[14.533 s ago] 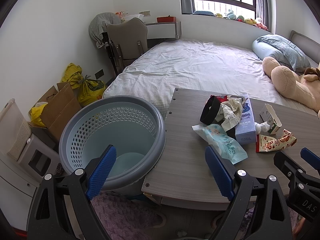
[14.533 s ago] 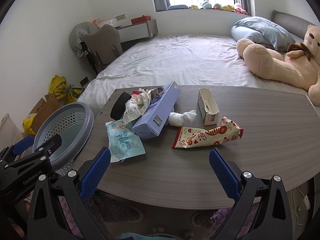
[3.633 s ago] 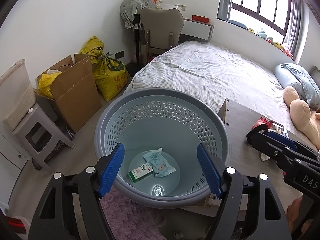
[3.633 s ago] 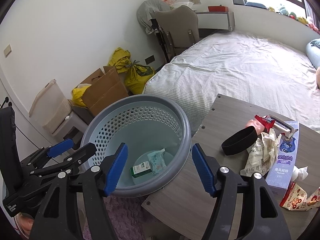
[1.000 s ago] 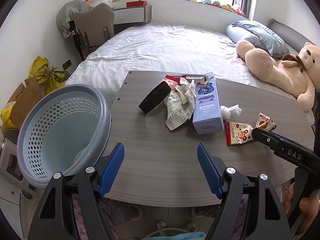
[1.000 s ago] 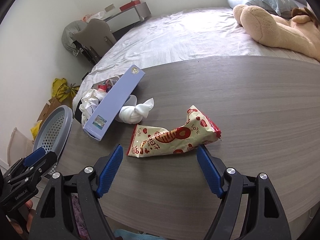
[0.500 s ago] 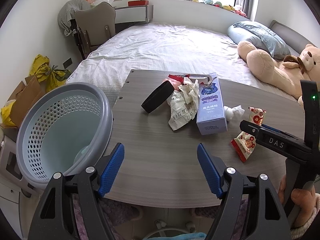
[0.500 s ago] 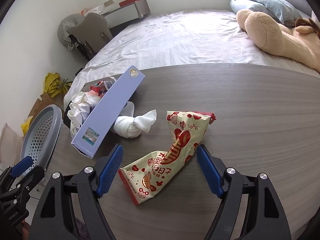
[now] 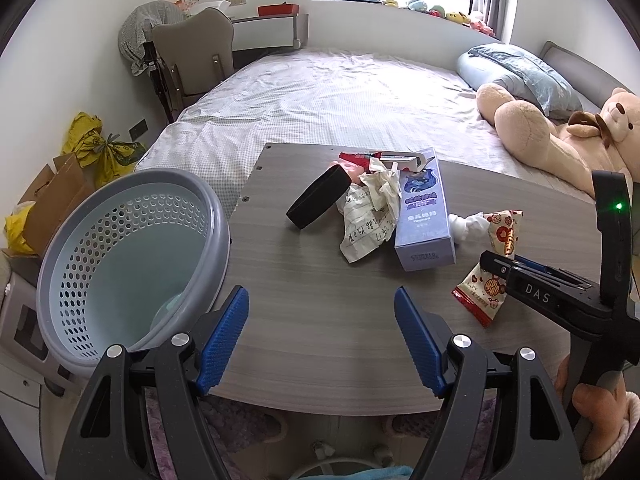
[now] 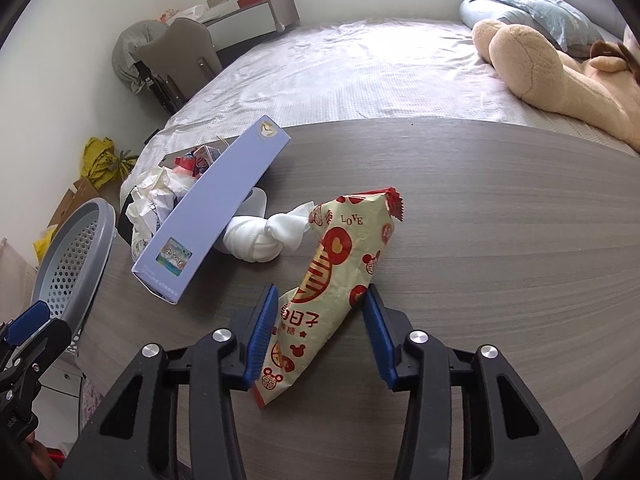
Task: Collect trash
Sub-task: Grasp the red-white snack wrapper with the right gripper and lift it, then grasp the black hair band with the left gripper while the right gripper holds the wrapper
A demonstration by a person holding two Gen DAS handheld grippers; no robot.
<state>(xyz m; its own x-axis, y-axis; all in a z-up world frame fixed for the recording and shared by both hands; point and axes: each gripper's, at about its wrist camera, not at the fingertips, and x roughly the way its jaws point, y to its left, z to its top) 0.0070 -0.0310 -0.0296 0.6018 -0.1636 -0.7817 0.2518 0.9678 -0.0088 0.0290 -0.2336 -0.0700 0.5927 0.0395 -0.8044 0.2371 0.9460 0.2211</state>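
A cream and red snack wrapper (image 10: 340, 280) lies on the grey wooden table (image 10: 500, 240); it also shows in the left wrist view (image 9: 486, 280). My right gripper (image 10: 320, 312) is around its lower half, jaws partly closed with the pads close to its sides. A lilac box (image 10: 212, 212), a knotted white tissue (image 10: 260, 238), crumpled paper (image 9: 372, 212) and a black band (image 9: 318, 196) lie in a pile. My left gripper (image 9: 320, 328) is open and empty above the table's near edge. The grey perforated basket (image 9: 120, 260) stands left of the table.
A bed (image 9: 340, 92) with a large teddy bear (image 9: 560, 132) lies behind the table. A chair (image 9: 192, 60), cardboard box (image 9: 52, 204) and yellow bags (image 9: 100, 144) stand by the left wall.
My right gripper has moved forward over the snack wrapper and its jaws have narrowed around it. The left gripper has hardly moved.
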